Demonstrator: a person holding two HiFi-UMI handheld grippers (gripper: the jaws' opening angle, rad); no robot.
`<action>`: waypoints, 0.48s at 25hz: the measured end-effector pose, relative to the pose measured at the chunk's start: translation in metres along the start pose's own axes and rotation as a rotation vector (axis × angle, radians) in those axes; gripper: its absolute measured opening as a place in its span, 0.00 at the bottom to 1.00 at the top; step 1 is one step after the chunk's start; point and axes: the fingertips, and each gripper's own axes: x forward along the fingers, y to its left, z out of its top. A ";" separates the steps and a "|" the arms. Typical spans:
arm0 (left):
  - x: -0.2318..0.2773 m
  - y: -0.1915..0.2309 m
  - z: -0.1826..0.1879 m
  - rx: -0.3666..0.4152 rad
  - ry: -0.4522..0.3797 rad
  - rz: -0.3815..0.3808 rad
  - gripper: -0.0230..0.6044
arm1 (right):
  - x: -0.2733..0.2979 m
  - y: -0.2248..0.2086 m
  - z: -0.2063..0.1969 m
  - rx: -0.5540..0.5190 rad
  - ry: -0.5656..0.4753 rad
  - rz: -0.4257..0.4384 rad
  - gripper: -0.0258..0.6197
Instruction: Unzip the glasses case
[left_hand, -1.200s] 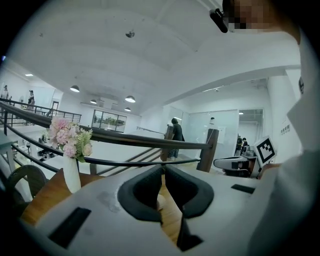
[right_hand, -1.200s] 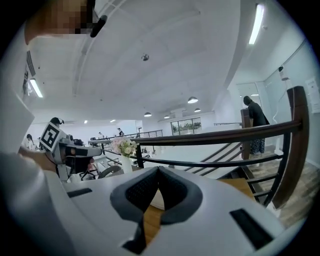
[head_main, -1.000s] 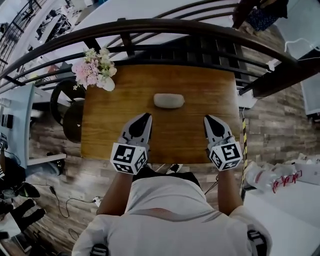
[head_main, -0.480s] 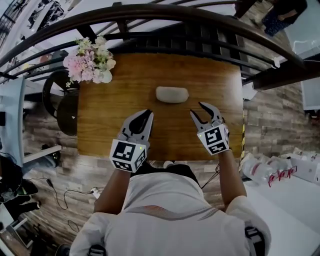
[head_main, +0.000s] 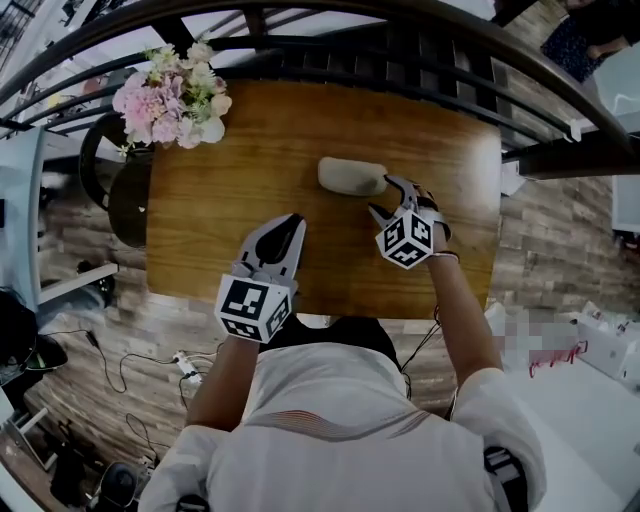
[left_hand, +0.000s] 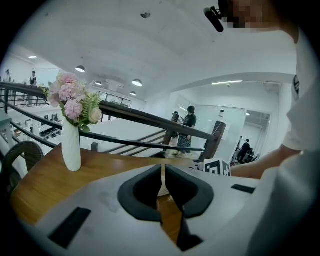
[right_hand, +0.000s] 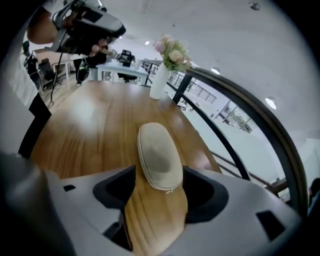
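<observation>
The right gripper (head_main: 388, 197), fingers just opened wide, straddles the glasses case (head_main: 350, 176) end unpinched, seemingly to catch its zip pull (right_hand: 168, 191); the left gripper (head_main: 288, 224) idles, fingers closed.

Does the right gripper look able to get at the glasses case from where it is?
Probably yes. The right gripper has just been opening its jaws, which stand wide, with the near end of the glasses case and its zipper pull between them, not pinched. Nothing blocks the way.

I see glasses case (head_main: 352, 177) | beige oval, zipped shut | flat, lengthwise left-right | far-centre of table (head_main: 230, 210)
</observation>
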 end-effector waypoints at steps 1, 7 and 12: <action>0.000 0.002 -0.003 -0.006 0.003 0.006 0.09 | 0.008 0.001 -0.004 -0.028 0.015 0.012 0.57; 0.001 0.009 -0.016 -0.028 0.018 0.030 0.09 | 0.030 0.000 -0.011 -0.090 0.043 0.052 0.59; 0.004 0.010 -0.020 -0.040 0.030 0.030 0.09 | 0.035 -0.005 -0.009 -0.077 0.033 0.045 0.59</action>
